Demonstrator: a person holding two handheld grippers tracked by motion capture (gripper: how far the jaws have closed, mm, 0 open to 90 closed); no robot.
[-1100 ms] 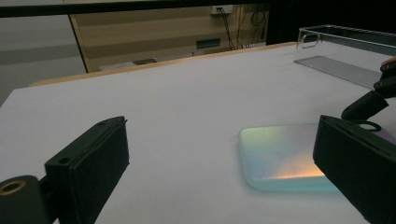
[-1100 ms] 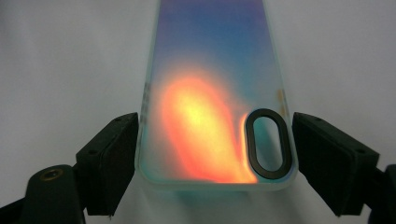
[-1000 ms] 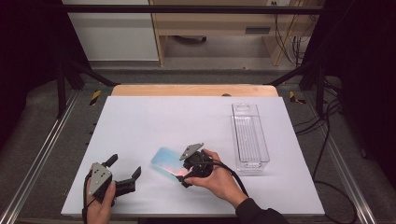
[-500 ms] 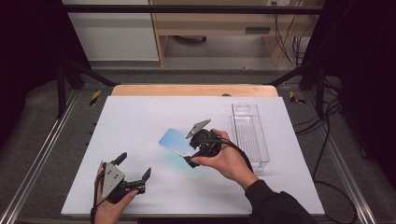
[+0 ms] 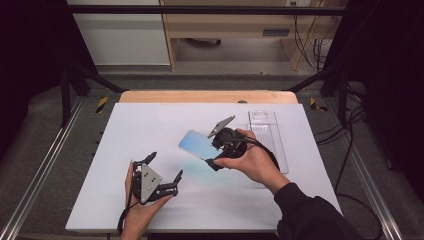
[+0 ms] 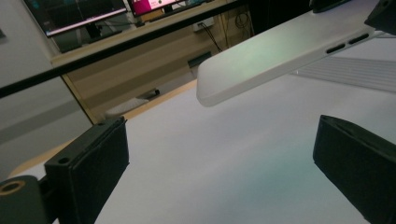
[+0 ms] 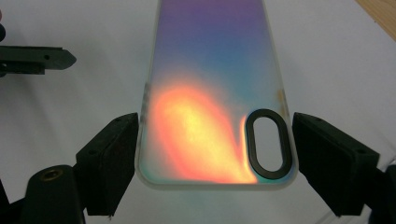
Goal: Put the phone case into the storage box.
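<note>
- phone case (image 7: 212, 93): smooth, glossy iridescent plastic with a frosted rim
- table (image 5: 150, 130): matt white surface, with a bare wood strip (image 5: 207, 96) at its far edge
- tray (image 5: 270, 137): clear ribbed plastic
- right gripper (image 7: 215, 163): matt black jaws

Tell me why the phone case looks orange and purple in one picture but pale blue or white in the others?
In the right gripper view the phone case has a shiny rainbow back that catches the light close up, glowing orange near the camera hole and purple farther off. In the high view the phone case looks pale blue from far away. In the left gripper view you see its frosted edge, so it looks whitish.
</note>
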